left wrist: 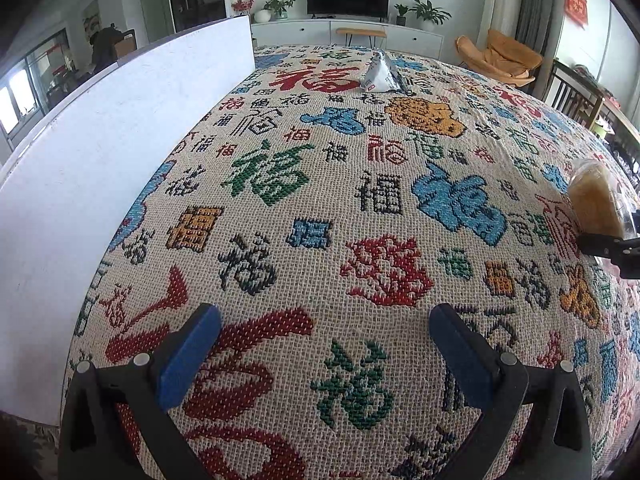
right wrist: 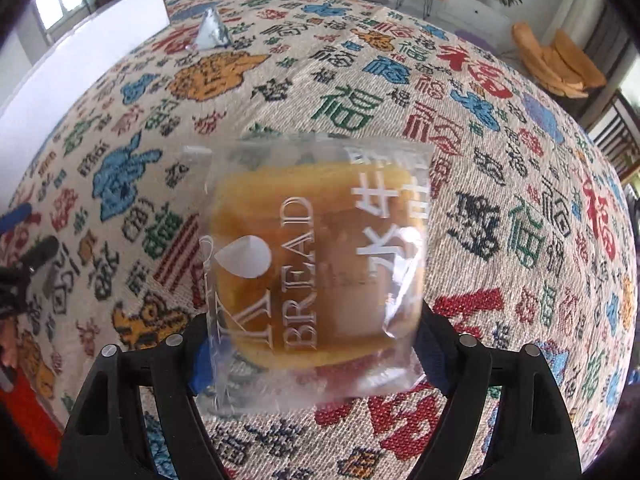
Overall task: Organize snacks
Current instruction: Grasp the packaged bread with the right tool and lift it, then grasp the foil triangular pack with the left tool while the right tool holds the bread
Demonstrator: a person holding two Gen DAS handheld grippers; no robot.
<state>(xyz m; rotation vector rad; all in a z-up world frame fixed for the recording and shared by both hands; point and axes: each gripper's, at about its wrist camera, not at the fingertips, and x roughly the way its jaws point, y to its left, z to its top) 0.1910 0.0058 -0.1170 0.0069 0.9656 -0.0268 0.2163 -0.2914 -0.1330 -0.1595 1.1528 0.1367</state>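
Right hand-held gripper pinching bread packet; left hand-held gripper spread, idle. Carry level toward foil snack at 11 o'clock on worktop; grip gently.

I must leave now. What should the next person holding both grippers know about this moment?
Right gripper: shut on the bagged bread, held above the patterned tablecloth.
Left gripper: open and empty, over the cloth.
A silver triangular snack packet lies at the far end, near the white board.
Done: bread picked up.
Left: set the bread down in its place, then probably fetch the packet. No container is visible, so the destination is unclear.
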